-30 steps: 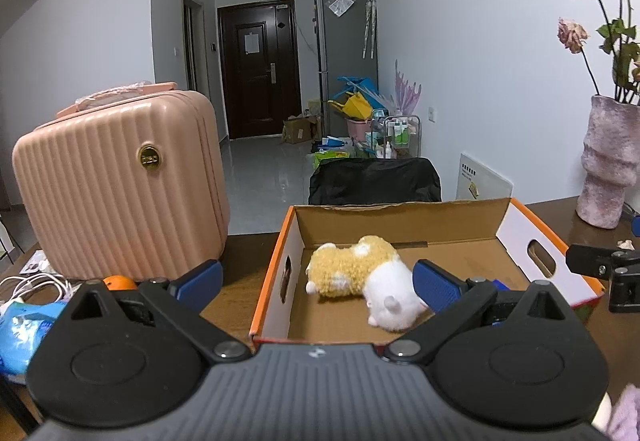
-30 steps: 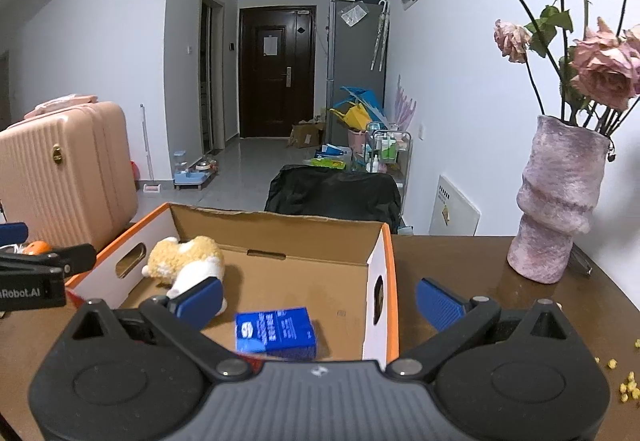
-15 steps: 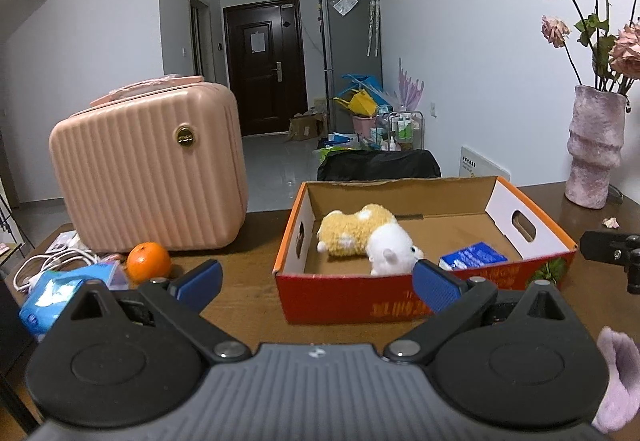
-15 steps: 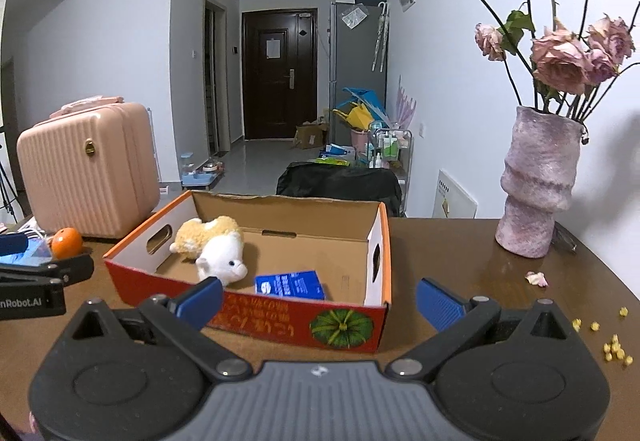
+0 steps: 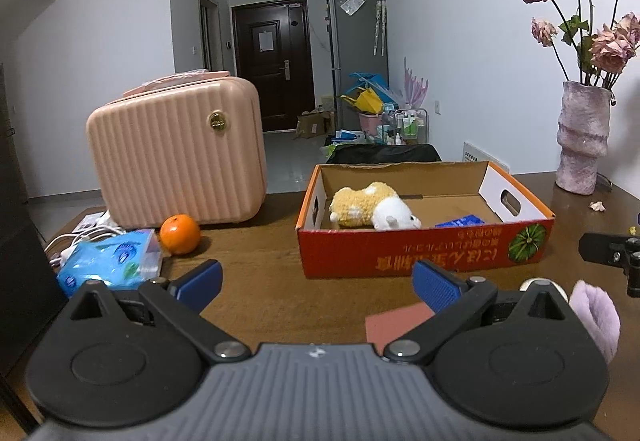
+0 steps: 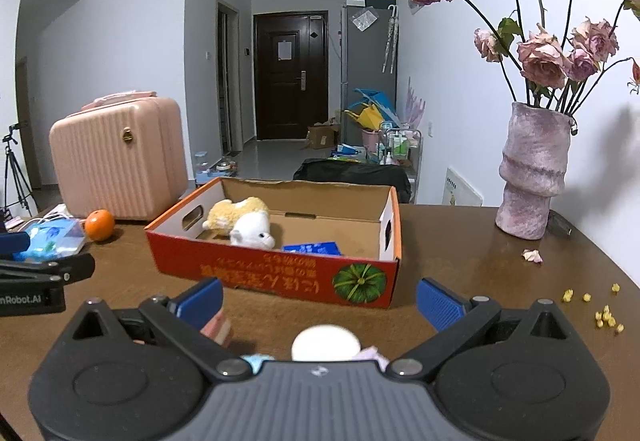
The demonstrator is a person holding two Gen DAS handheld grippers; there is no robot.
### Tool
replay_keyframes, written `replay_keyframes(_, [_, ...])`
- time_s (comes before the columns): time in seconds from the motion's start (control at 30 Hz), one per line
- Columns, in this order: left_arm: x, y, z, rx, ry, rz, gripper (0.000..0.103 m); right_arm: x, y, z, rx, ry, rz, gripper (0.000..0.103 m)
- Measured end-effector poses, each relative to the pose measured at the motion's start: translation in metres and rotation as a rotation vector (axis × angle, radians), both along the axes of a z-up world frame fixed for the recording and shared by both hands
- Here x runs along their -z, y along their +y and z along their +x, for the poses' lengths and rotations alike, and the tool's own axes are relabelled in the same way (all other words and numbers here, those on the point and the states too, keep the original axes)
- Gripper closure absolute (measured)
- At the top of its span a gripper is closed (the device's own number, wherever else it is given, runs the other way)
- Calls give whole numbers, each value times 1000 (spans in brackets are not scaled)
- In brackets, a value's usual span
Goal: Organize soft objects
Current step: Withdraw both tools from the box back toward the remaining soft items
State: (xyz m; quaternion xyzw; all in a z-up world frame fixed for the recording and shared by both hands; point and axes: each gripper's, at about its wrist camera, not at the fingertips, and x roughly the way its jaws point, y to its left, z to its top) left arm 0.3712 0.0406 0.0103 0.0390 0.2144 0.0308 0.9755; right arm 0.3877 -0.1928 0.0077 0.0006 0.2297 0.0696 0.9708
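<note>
Overhead, both cameras looked across a dark brown wooden table (image 5: 256, 281) toward a white-walled hallway ending in a dark door (image 6: 290, 73). An orange cardboard box (image 6: 276, 277) sat near the middle of the table, and inside it a yellow-and-white plush toy (image 5: 374, 211) lay against the left end, beside a blue packet (image 5: 460, 221). Left of the box stood a pink ribbed suitcase (image 5: 176, 153), with an orange (image 5: 180, 233) and a blue tissue pack (image 5: 112, 261) just in front of it. A rough pink vase (image 6: 534, 169) of dried roses stood at the right, with a fallen petal and yellow crumbs scattered near it. The left gripper (image 5: 316, 285) and the right gripper (image 6: 320, 299) both hovered in front of the box with their jaws spread wide, holding nothing. A pale lilac soft item (image 5: 596, 317) lay just beside the left gripper's right finger, and a white rounded object (image 6: 326, 343) sat close below the right gripper.
</note>
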Motion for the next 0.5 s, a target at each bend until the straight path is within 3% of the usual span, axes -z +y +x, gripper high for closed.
replay_keyframes(0.5, [17, 5, -67, -18, 32, 20, 0, 19, 12, -57, -44, 43, -3, 0])
